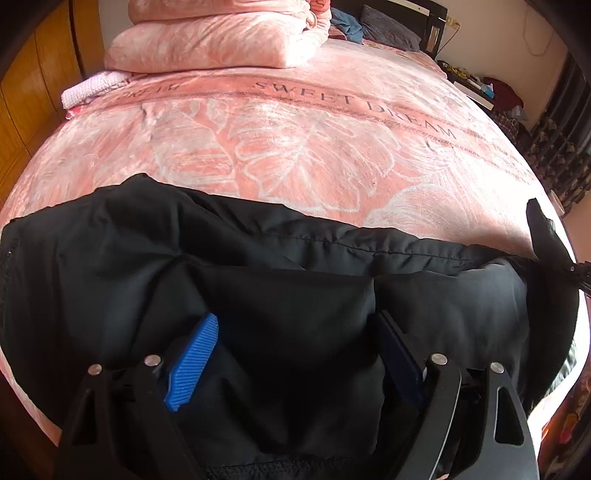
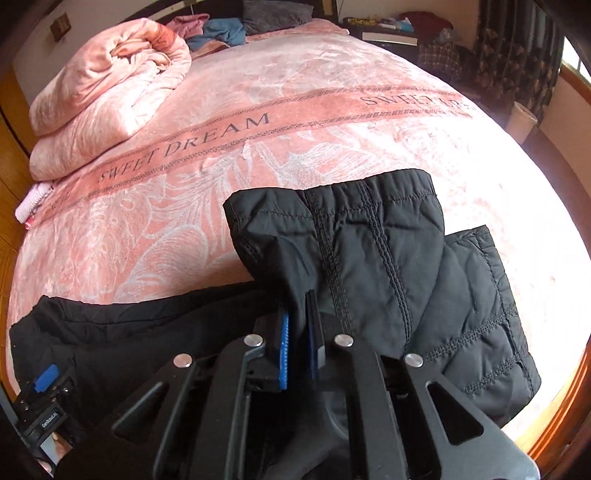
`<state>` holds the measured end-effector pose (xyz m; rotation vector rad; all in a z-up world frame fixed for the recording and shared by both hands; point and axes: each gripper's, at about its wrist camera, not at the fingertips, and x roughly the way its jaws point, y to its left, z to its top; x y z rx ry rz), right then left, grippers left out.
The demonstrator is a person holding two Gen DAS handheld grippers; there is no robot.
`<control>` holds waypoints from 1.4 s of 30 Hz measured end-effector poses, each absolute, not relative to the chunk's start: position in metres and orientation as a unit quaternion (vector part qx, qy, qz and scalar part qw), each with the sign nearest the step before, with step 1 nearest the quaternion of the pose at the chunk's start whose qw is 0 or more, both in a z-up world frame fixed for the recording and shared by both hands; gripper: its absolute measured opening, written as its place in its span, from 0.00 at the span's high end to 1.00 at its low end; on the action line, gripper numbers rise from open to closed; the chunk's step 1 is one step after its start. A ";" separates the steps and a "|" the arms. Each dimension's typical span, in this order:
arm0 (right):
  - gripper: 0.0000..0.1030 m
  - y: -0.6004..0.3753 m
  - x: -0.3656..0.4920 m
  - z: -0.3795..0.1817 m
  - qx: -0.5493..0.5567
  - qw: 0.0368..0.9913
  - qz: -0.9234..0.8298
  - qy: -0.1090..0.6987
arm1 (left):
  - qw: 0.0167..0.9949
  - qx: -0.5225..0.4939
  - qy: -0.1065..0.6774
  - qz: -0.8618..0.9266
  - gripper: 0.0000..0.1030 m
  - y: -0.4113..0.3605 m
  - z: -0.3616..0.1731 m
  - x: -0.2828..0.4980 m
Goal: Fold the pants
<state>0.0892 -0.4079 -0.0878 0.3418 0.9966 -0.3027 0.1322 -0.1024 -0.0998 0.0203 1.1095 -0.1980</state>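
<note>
Two grippers over black pants (image 2: 369, 258) on pink bedspread (image 1: 295, 129). Right gripper (image 2: 299, 332) pinches raised fabric fold between its pads, likely to carry it across. Left gripper (image 1: 299, 350) spread wide, fabric beneath and between fingers, unclamped, probably ready to grasp.

Pink bedspread (image 1: 295, 147); folded pink quilt (image 2: 110, 92); grey pillow (image 2: 273, 16); curtains (image 2: 517, 48).

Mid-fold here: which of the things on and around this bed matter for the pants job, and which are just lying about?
Job:
black pants
right tool, shut on the pants
left tool, open over the pants

Lying about:
folded pink quilt
blue garment
grey pillow
small pink cloth
bed cover, only the work surface
</note>
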 end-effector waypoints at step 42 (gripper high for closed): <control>0.77 -0.554 -0.075 -0.136 0.312 0.803 -0.185 0.474 | 0.834 -0.015 0.542 -0.099 0.14 -0.106 -0.104 0.089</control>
